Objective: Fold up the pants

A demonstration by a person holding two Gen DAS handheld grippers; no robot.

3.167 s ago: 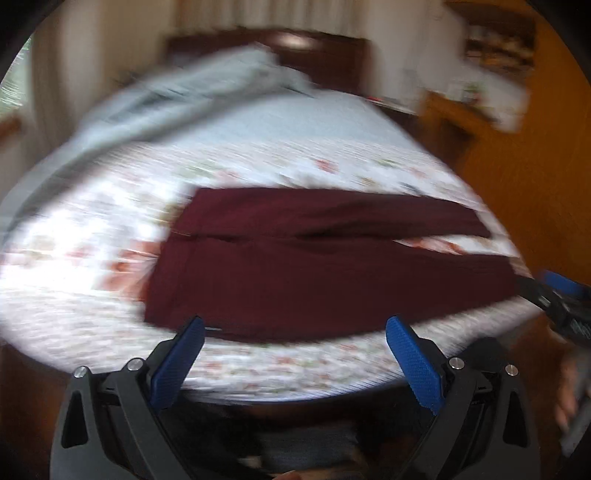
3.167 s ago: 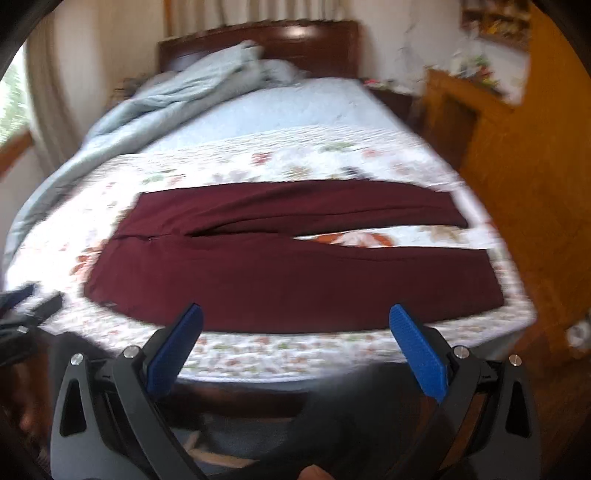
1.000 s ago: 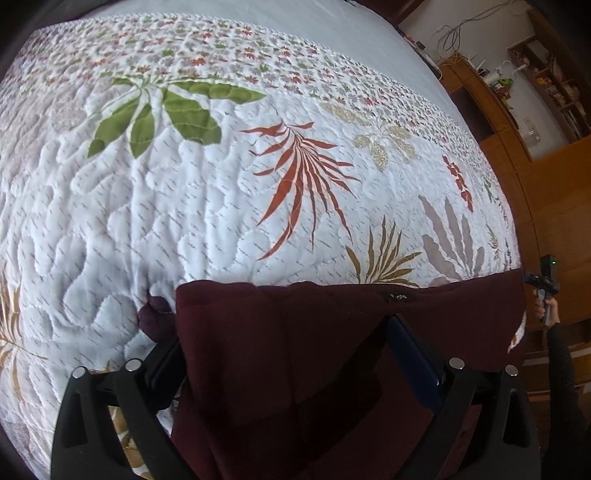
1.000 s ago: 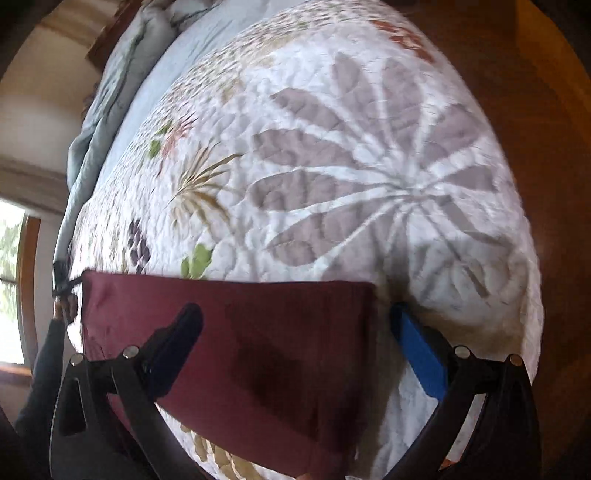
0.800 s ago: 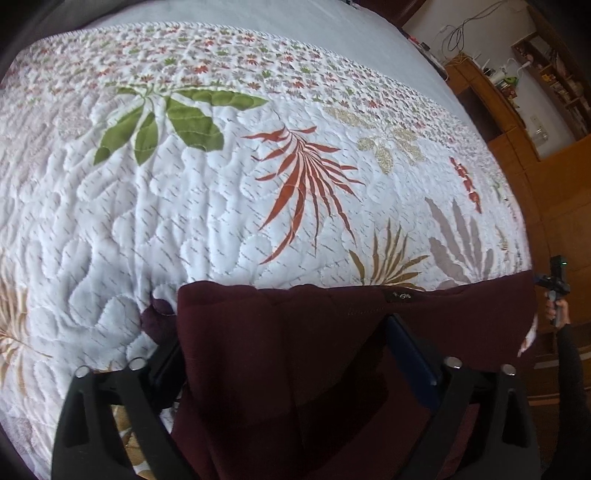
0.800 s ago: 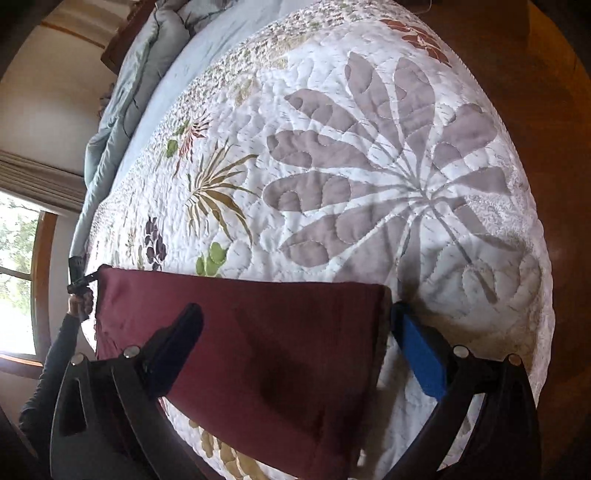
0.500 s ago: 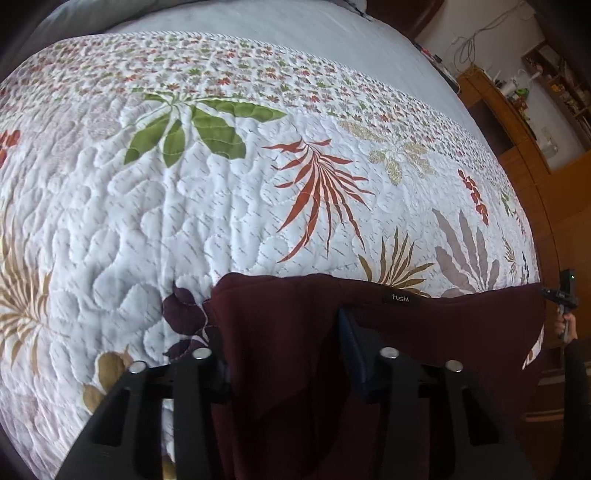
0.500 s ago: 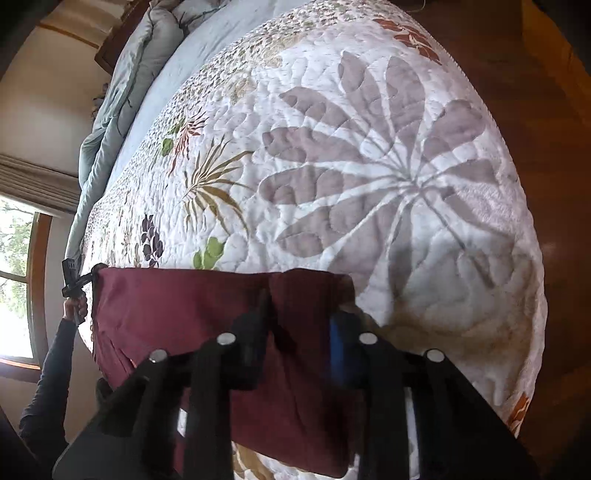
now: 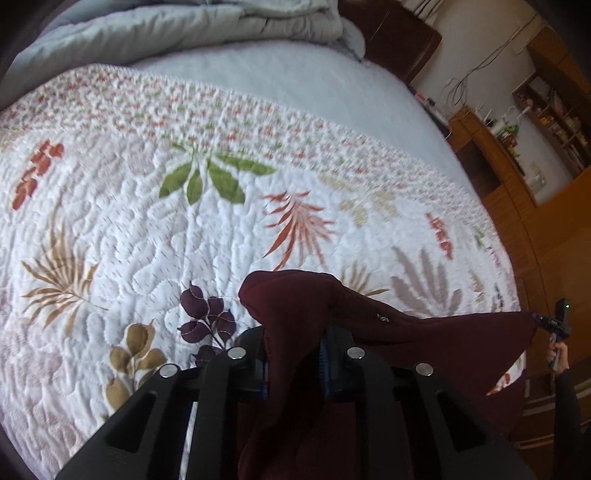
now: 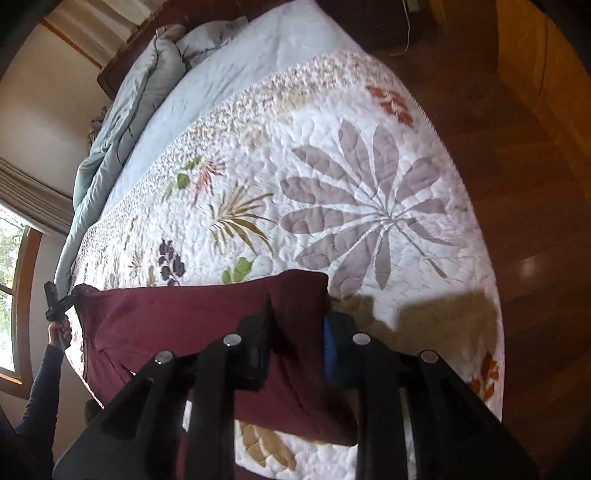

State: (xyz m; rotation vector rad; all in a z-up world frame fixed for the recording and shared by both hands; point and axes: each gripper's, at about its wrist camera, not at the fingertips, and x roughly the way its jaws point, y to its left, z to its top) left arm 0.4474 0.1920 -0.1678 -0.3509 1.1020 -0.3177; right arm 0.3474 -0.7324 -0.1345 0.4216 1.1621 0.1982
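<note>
The maroon pants hang stretched between my two grippers above the near edge of the bed. My left gripper is shut on one end of the pants, the cloth bunched up between its blue pads. My right gripper is shut on the other end of the pants. Each gripper shows small in the other's view: the right one at the far right, the left one at the far left. The lower part of the pants drapes below the grippers.
A white quilt with leaf prints covers the bed. A grey-blue duvet is heaped by the dark headboard. Wooden cabinets and shelves stand on the right, over a wooden floor. A window is at the left.
Both grippers closed on the pants' edge and lifted it off the quilt. The cloth now bunches between the fingers and both views have tilted up toward the headboard.
</note>
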